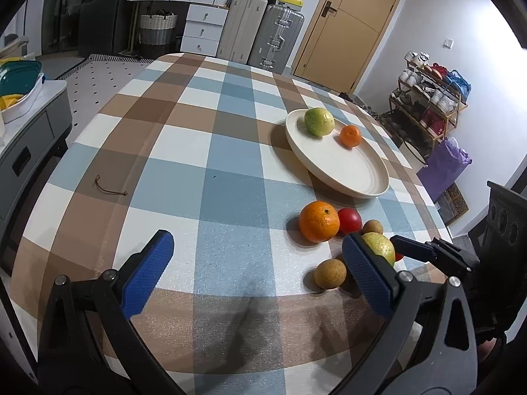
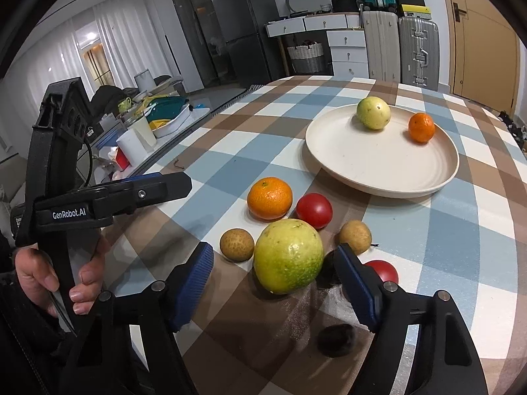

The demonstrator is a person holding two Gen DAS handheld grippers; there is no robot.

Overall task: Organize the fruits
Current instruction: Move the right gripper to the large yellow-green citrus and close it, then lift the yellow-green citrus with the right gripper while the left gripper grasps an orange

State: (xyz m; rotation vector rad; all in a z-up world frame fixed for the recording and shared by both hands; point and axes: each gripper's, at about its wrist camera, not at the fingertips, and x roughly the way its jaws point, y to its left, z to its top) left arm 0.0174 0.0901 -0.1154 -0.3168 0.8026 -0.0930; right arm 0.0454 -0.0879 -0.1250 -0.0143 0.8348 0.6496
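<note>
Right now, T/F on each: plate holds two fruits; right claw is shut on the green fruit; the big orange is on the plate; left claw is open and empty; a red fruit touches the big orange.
1. Plate holds two fruits. True.
2. Right claw is shut on the green fruit. False: open, fingers apart either side.
3. Big orange is on the plate. False: on the cloth beside it.
4. Left claw is open and empty. True.
5. Red fruit touches the big orange. Cannot tell; very close.
</note>
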